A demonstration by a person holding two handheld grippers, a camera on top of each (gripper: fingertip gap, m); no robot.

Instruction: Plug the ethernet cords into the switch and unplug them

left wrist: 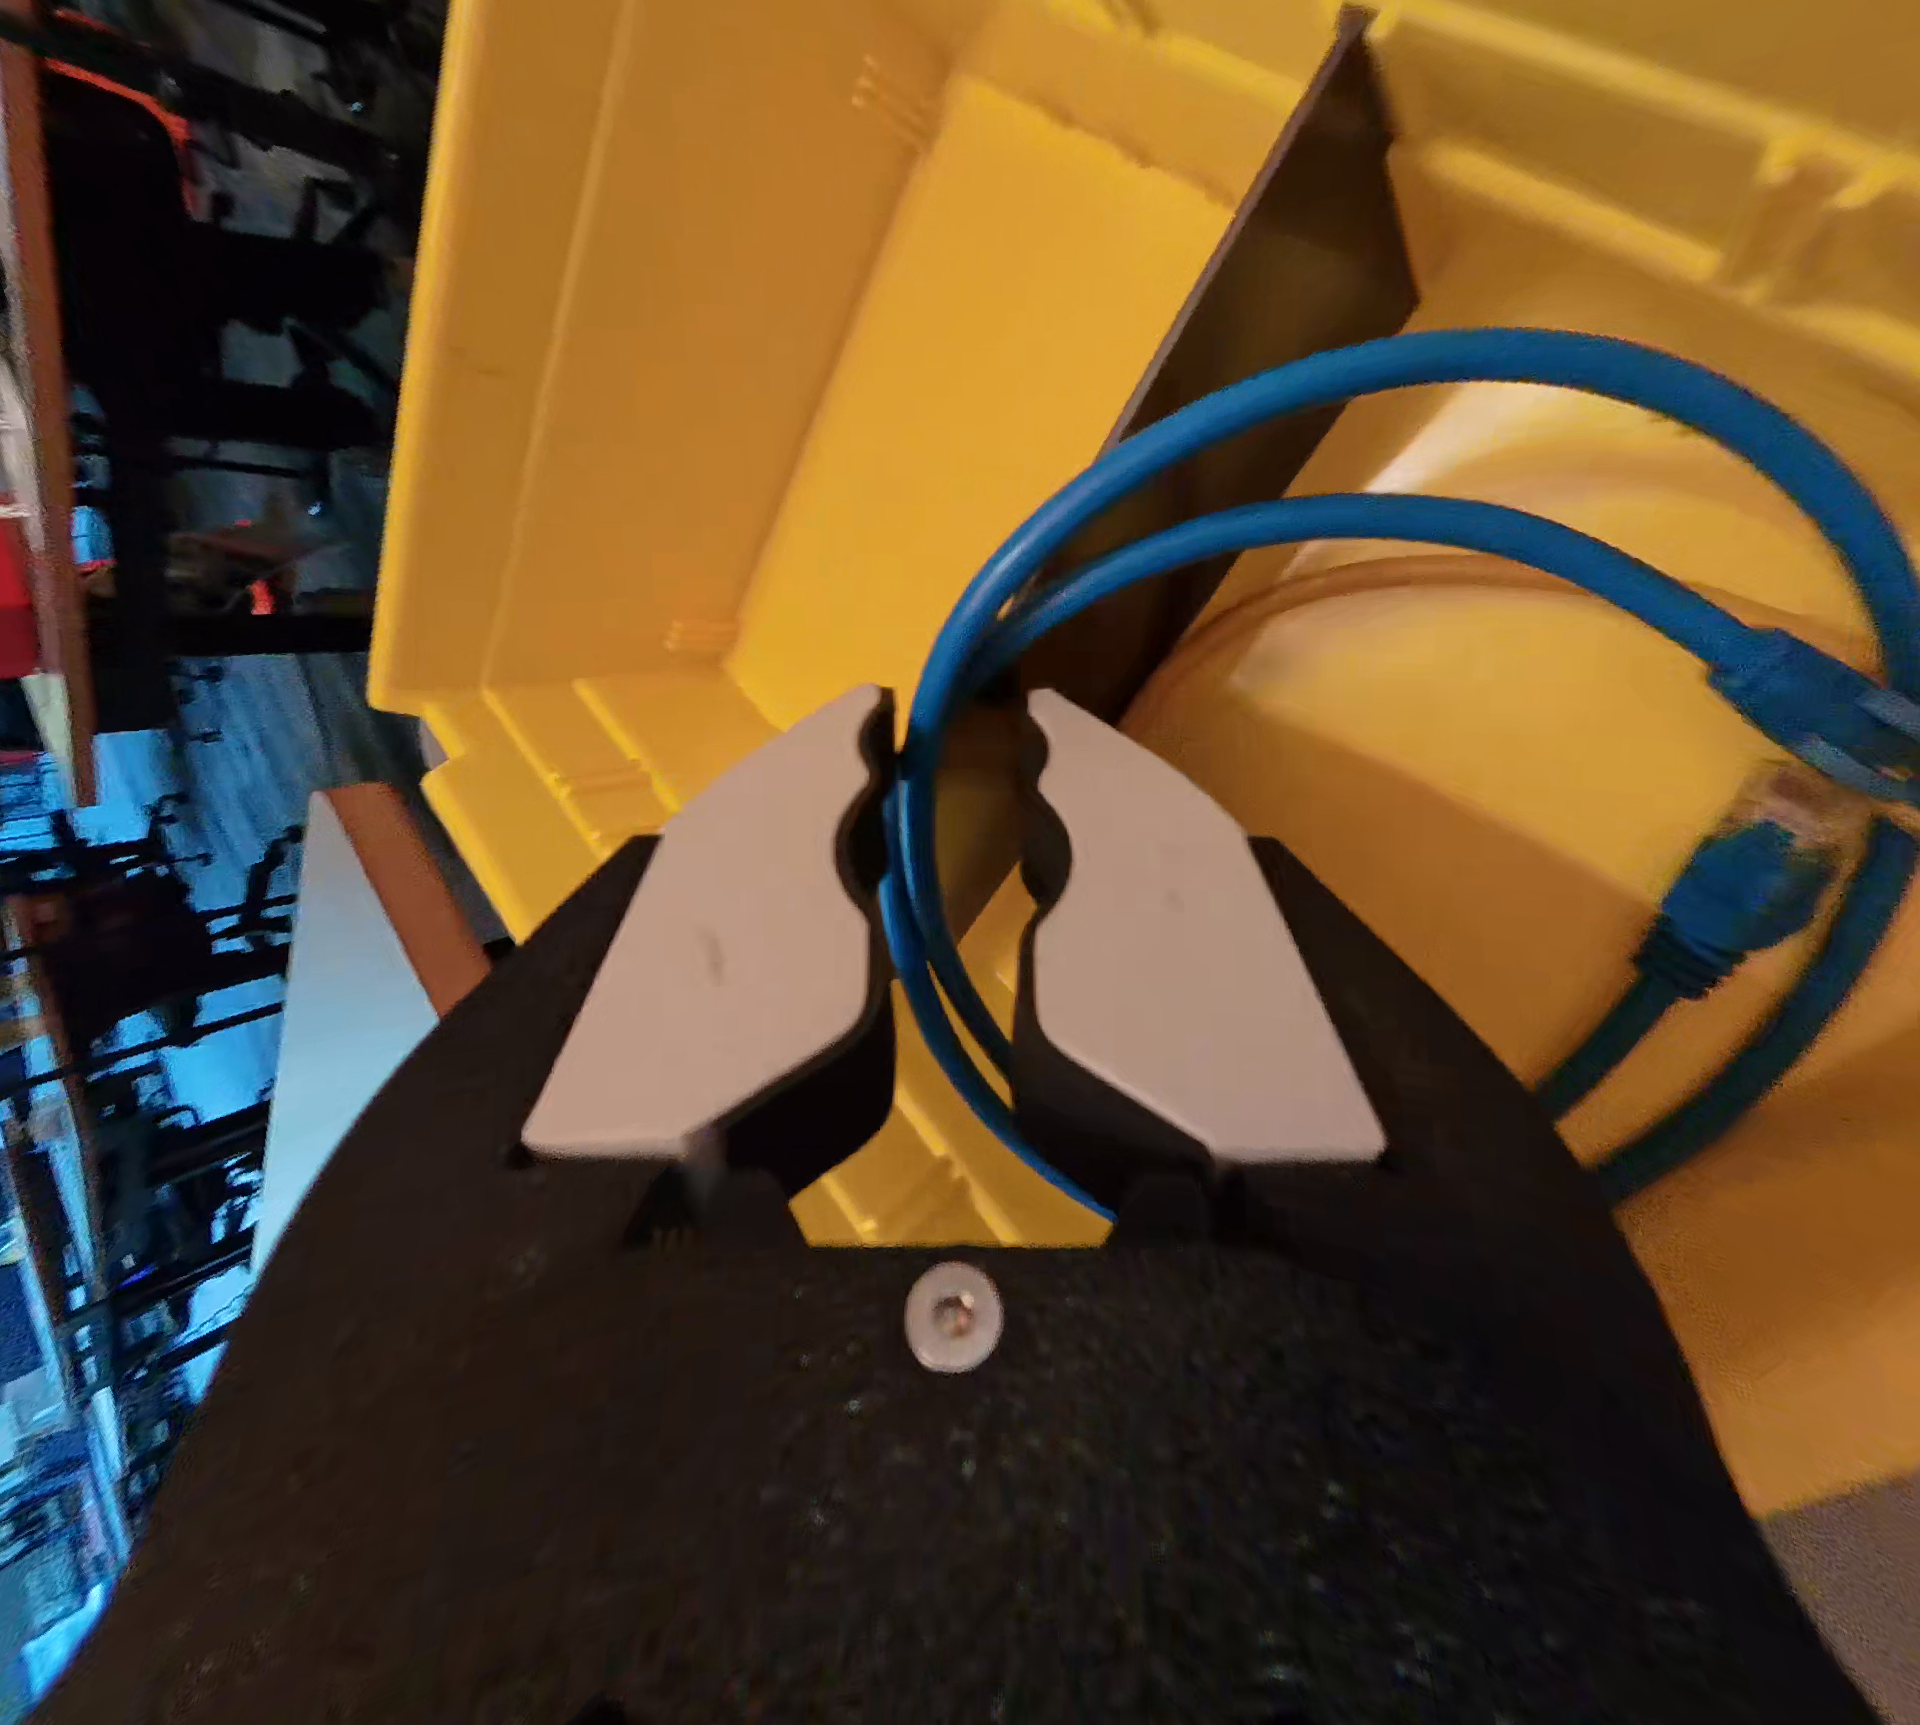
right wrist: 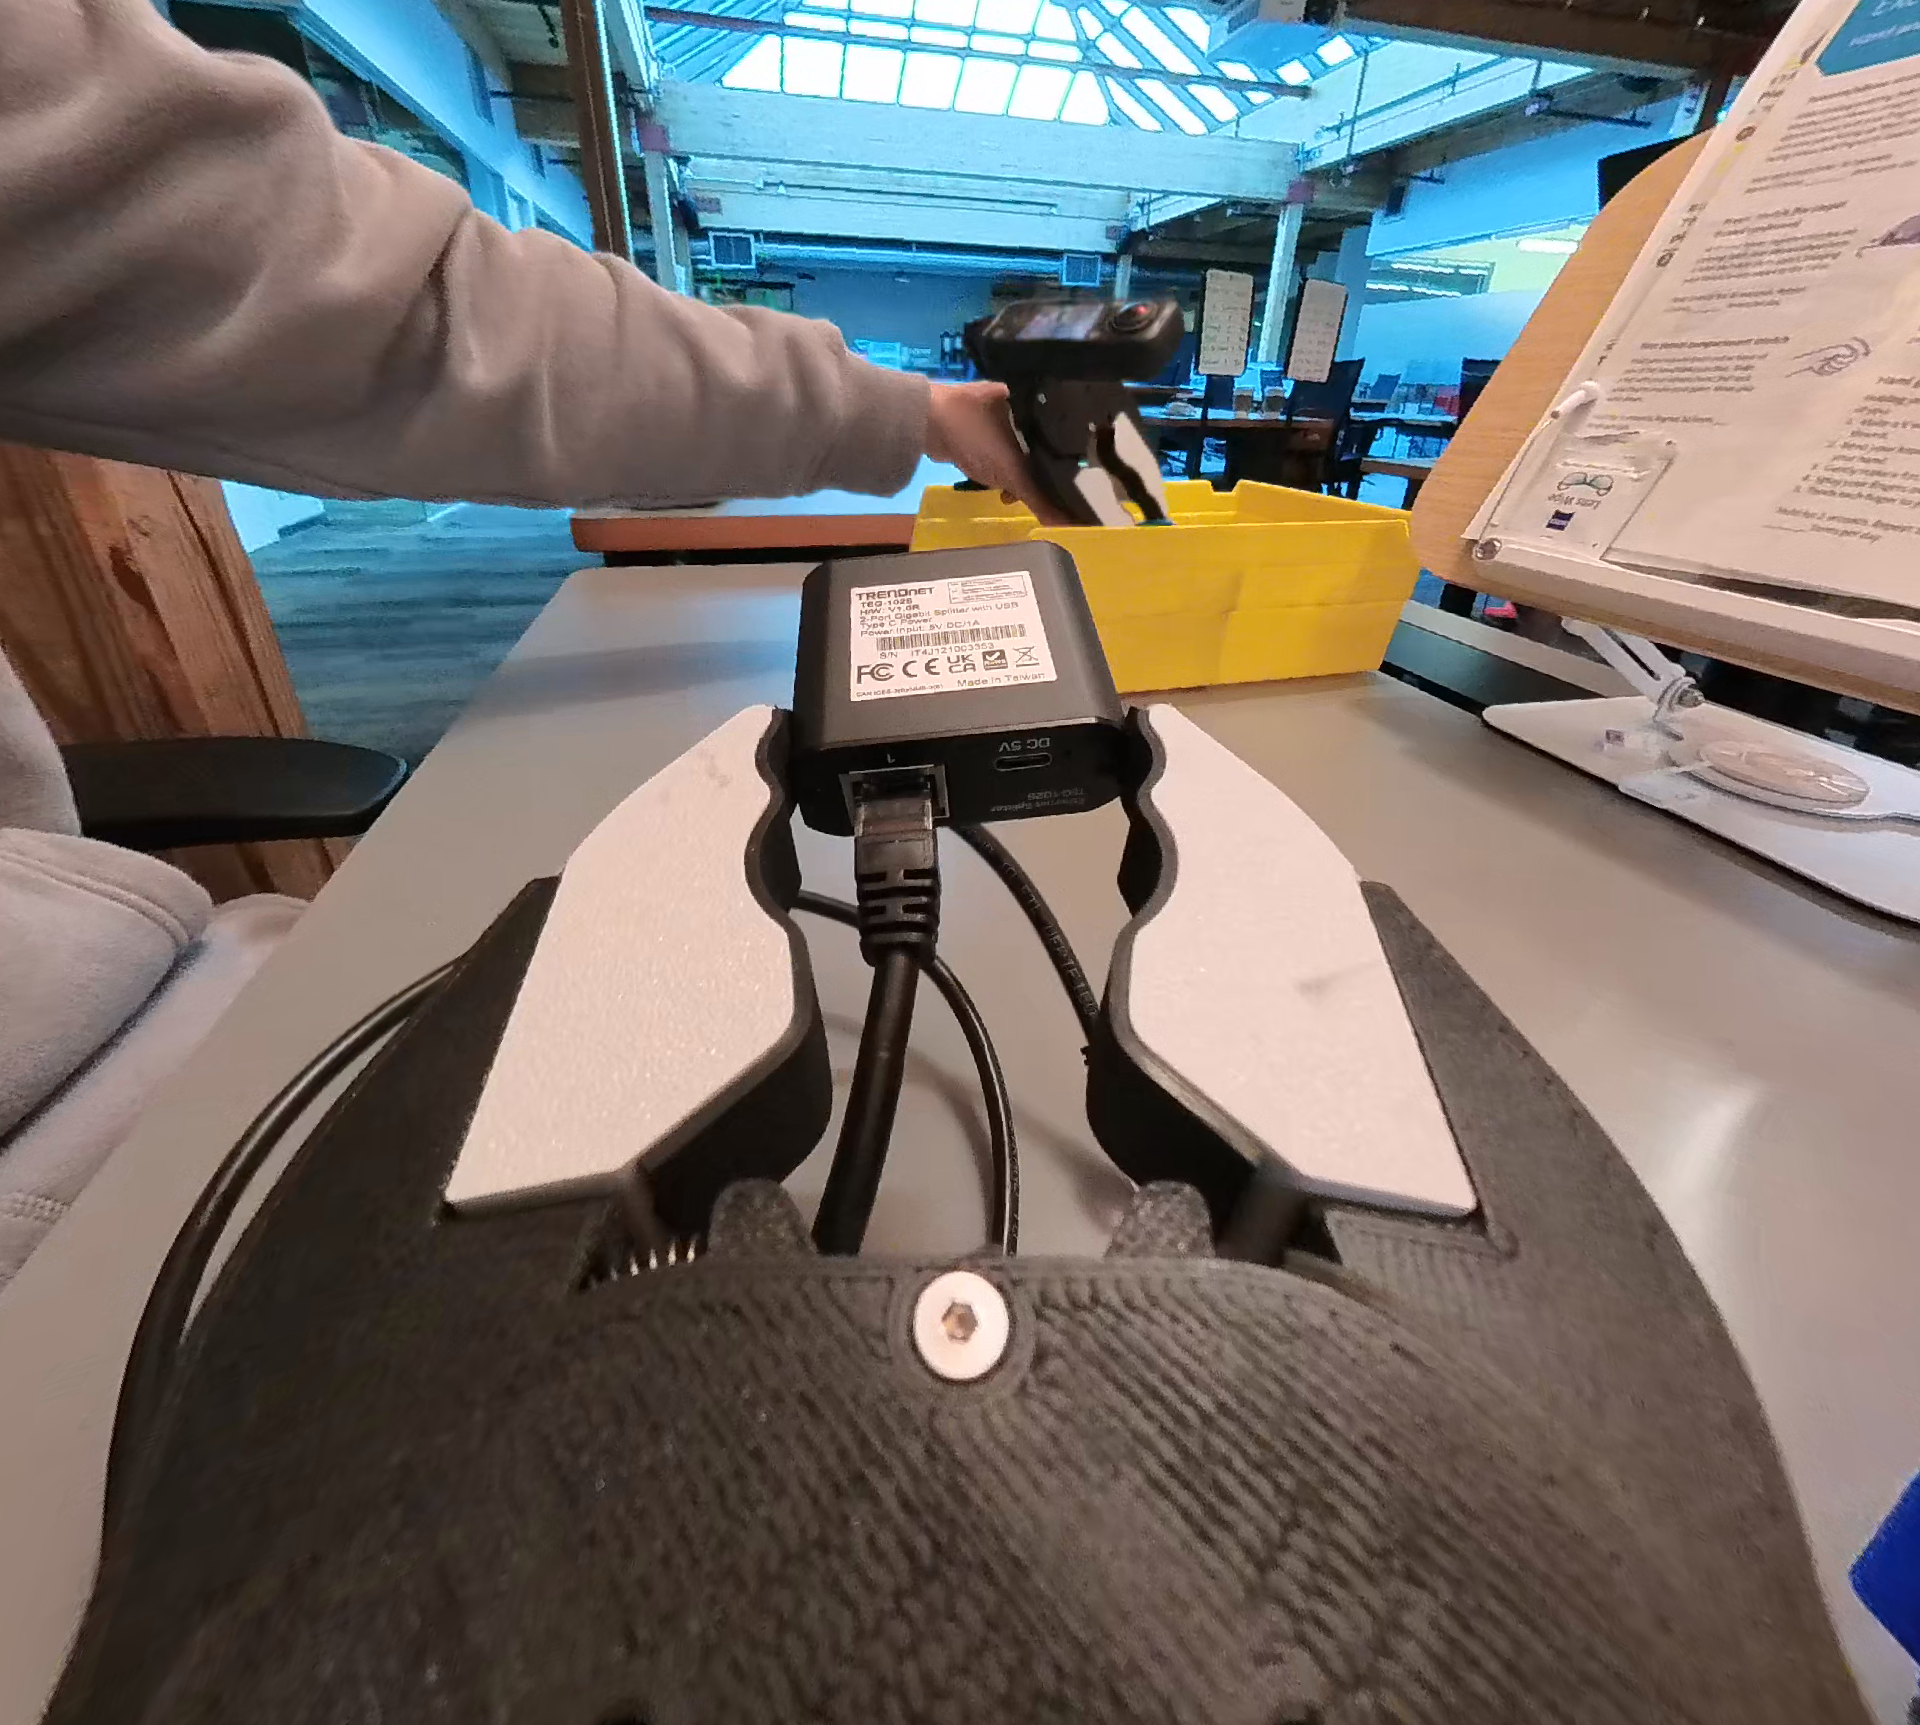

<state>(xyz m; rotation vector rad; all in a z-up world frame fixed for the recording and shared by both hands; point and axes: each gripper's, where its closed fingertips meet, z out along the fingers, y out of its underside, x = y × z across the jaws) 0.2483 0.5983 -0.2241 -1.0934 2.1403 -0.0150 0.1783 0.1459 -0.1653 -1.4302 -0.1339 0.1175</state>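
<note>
My right gripper (right wrist: 958, 740) is shut on a small black switch (right wrist: 956, 636), label side up, just above the grey table (right wrist: 1558, 1000). A black ethernet cord (right wrist: 891, 875) is plugged into its near left port and runs back between my fingers. My left gripper (left wrist: 961, 719) is open inside a yellow bin (left wrist: 727, 325). A coiled blue ethernet cord (left wrist: 1351, 387) passes between its fingers and rests against the left one. The cord's two plugs (left wrist: 1808, 709) hang at the right. In the right wrist view the left gripper (right wrist: 1117, 501) points down into the bin (right wrist: 1247, 584).
A black divider (left wrist: 1288, 304) stands in the bin behind the blue cord. A tilted document stand (right wrist: 1714, 325) on a white base (right wrist: 1714, 771) takes up the table's right side. A person's grey sleeve (right wrist: 364, 325) reaches across at the left, above a black chair armrest (right wrist: 229, 782).
</note>
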